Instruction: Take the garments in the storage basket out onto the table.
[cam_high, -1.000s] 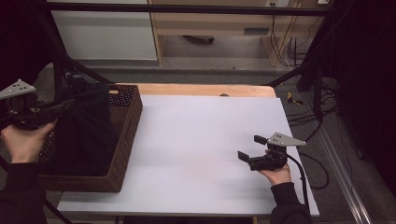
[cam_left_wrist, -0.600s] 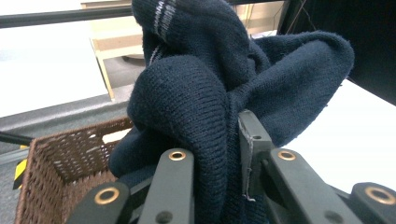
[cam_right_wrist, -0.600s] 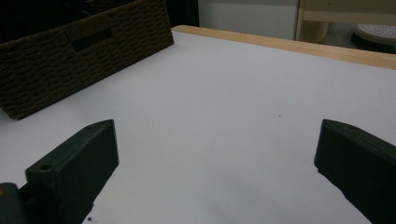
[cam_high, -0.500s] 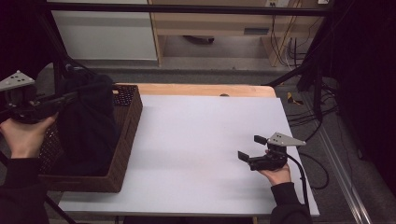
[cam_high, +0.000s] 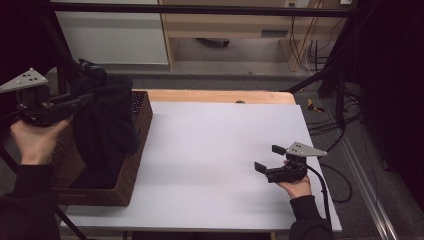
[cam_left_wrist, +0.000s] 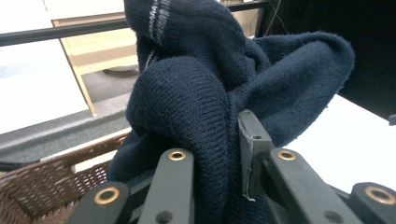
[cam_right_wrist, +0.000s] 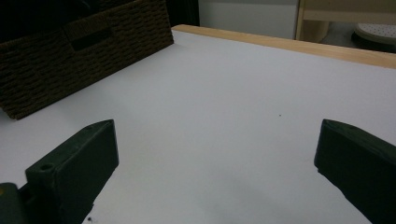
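grey floor (cam_high: 240, 80) | wooden shelf unit (cam_high: 225, 30) at back | white cabinet (cam_high: 112, 35) | dim light

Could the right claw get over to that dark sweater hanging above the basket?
Probably yes. The right claw sits open on the bare white table, with nothing between it and the sweater, which the left claw holds pinched over the basket.

Navy knit sweater (cam_left_wrist: 196, 88) — thin pale stripes at its cuff (only a few). Brown woven wicker basket (cam_high: 131, 172). White table (cam_high: 215, 155) with a light wooden far edge. Black-jawed left gripper (cam_left_wrist: 217, 154) — brass-coloured rivets.
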